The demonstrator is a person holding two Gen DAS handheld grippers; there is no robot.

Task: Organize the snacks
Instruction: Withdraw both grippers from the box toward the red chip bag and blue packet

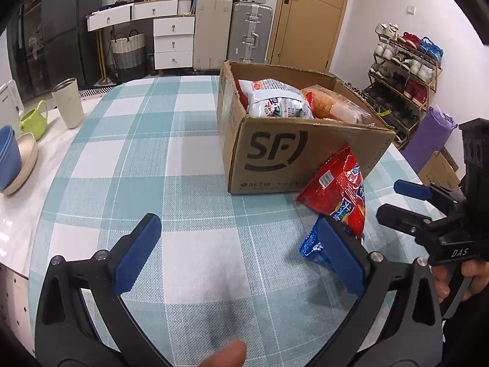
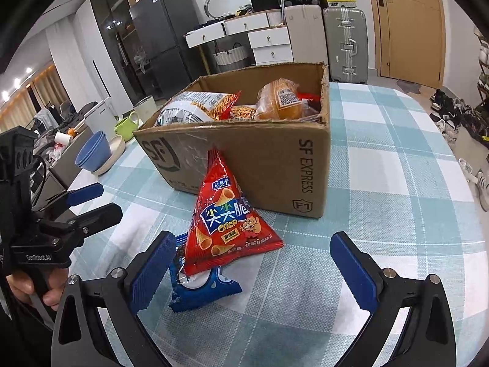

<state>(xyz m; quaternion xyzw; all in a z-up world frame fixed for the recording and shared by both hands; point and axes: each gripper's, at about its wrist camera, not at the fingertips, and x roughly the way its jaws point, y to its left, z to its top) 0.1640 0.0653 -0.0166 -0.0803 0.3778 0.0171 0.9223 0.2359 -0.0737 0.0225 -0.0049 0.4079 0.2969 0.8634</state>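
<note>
A cardboard SF box (image 1: 293, 156) (image 2: 259, 159) stands on the checked tablecloth and holds a white snack bag (image 1: 275, 101) (image 2: 189, 107) and an orange packet (image 1: 333, 104) (image 2: 281, 98). A red crisp bag (image 1: 336, 189) (image 2: 229, 223) leans against the box's front, over a blue packet (image 1: 310, 244) (image 2: 204, 290). My left gripper (image 1: 238, 257) is open and empty, left of the red bag. My right gripper (image 2: 259, 272) is open and empty, its fingers either side of the two packets, just short of them. Each gripper shows in the other's view: the right (image 1: 397, 202), the left (image 2: 94, 202).
Blue bowls (image 1: 9, 159) (image 2: 94, 153), a green mug (image 1: 33, 119) (image 2: 126, 127) and a cream tumbler (image 1: 68, 102) stand at the table's left edge. Drawers, suitcases, a door and a shoe rack (image 1: 403, 70) lie beyond the table.
</note>
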